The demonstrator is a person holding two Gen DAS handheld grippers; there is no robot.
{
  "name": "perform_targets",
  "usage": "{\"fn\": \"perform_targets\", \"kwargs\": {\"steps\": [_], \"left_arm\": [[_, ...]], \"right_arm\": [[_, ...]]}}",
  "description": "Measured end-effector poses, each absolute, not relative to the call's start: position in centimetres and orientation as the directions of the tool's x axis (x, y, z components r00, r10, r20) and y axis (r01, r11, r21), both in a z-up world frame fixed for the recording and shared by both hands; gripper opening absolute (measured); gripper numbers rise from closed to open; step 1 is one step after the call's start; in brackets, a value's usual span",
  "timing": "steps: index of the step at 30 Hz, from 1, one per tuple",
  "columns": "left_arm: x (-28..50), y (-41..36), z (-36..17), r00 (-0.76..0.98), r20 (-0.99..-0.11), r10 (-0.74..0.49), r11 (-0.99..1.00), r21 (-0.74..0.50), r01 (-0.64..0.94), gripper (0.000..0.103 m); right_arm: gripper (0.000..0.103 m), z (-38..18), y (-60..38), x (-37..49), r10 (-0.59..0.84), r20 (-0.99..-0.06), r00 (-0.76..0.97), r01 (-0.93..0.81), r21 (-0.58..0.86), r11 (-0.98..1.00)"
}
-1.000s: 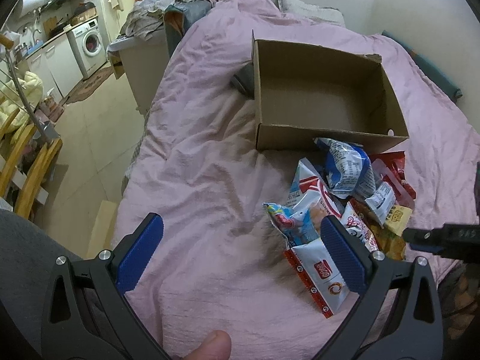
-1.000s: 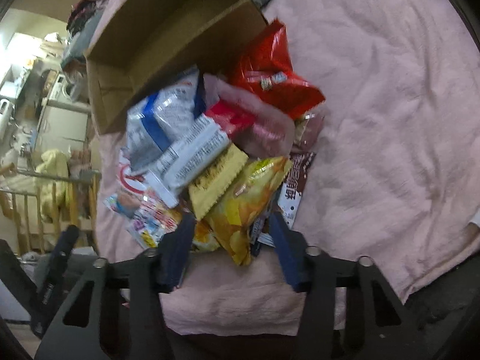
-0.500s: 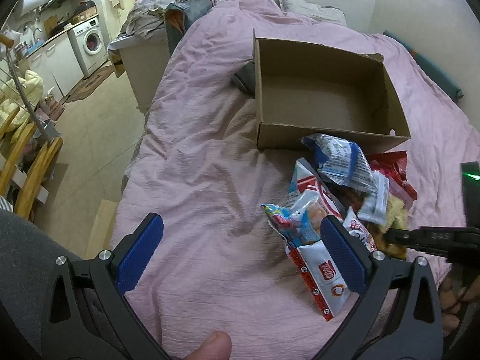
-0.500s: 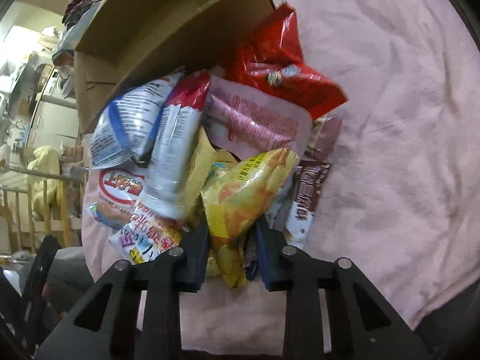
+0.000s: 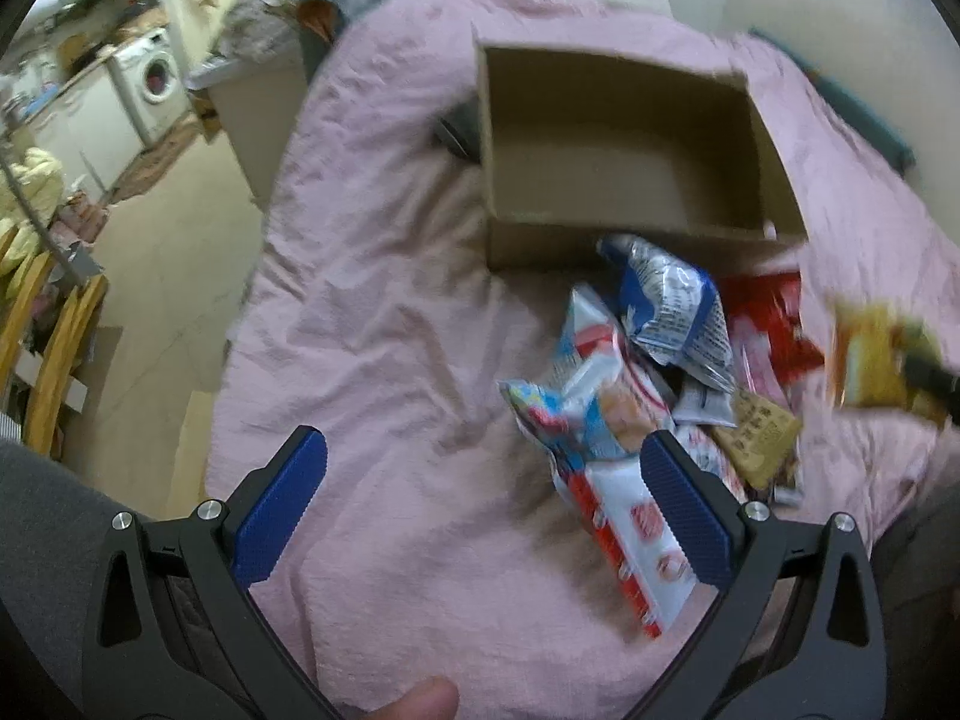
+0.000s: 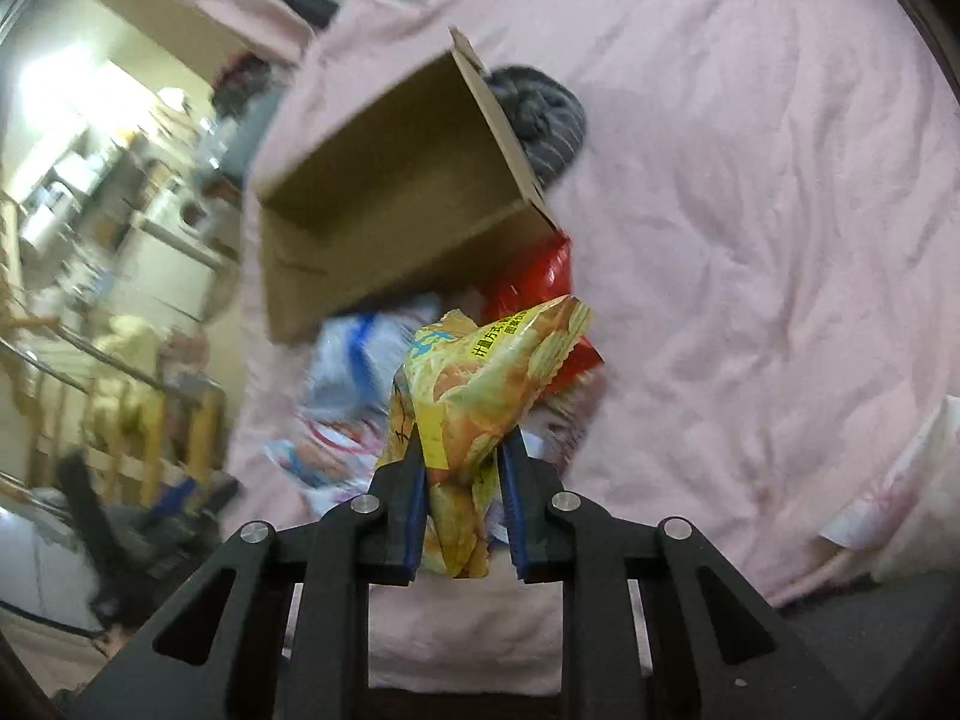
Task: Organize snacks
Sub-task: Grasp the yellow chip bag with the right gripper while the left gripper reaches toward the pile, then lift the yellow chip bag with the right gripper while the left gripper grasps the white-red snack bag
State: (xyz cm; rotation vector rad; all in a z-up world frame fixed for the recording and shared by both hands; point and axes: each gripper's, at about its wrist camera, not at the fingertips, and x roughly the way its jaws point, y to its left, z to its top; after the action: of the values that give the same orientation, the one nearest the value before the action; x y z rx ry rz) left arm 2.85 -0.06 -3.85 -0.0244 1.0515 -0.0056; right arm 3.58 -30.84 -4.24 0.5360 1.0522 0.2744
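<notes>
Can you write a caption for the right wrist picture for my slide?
The right gripper pinches a yellow chip bag above the snack pile, near the empty cardboard box on the pink bed.

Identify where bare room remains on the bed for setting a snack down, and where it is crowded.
The cardboard box interior looks empty. The pink bedcover lies bare left of the box and snack pile, up to the open left gripper. It is crowded right in front of the box, where the packets overlap. The right gripper holds the yellow chip bag.
</notes>
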Motion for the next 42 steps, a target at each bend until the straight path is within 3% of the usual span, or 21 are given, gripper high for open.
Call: {"fn": "perform_targets", "kwargs": {"steps": [5, 13, 17, 19, 20, 24, 30, 42], "left_arm": [[3.2, -1.3, -6.2, 0.340, -0.935, -0.105, 0.993, -0.117, -0.015, 0.103], [4.1, -5.7, -11.2, 0.165, -0.964, -0.211, 0.973, -0.223, -0.059, 0.102], [4.6, -7.2, -11.6, 0.155, -0.959, -0.238, 0.966, -0.250, -0.064, 0.088], [5.0, -7.9, -11.7, 0.138, -0.956, -0.261, 0.960, -0.272, -0.069, 0.073], [5.1, -8.0, -11.8, 0.128, -0.954, -0.270, 0.957, -0.281, -0.077, 0.059], [4.9, -8.0, -11.0, 0.142, -0.948, -0.284, 0.950, -0.298, -0.090, 0.033], [4.0, -7.2, -7.9, 0.185, -0.943, -0.278, 0.956, -0.289, -0.037, 0.021], [3.9, -5.3, -2.0, 0.306, -0.942, -0.134, 0.989, -0.147, -0.019, 0.018]], "right_arm": [[0.023, -5.0, -31.0, 3.8, 0.489, -0.698, 0.523, 0.024, 0.586, 0.810], [0.023, -5.5, -31.4, 3.9, 0.496, -0.675, 0.545, 0.033, 0.609, 0.792], [0.023, -5.7, -31.8, 3.8, 0.500, -0.672, 0.546, 0.038, 0.617, 0.786], [0.023, -5.8, -31.7, 3.7, 0.502, -0.673, 0.543, 0.039, 0.618, 0.786], [0.023, -5.8, -31.7, 3.9, 0.506, -0.673, 0.540, 0.039, 0.620, 0.783], [0.023, -5.7, -31.4, 3.9, 0.513, -0.669, 0.537, 0.031, 0.624, 0.781], [0.023, -5.8, -31.4, 4.0, 0.518, -0.668, 0.535, 0.026, 0.626, 0.780], [0.023, -4.7, -31.1, 3.1, 0.517, -0.628, 0.581, -0.018, 0.626, 0.780]]}}
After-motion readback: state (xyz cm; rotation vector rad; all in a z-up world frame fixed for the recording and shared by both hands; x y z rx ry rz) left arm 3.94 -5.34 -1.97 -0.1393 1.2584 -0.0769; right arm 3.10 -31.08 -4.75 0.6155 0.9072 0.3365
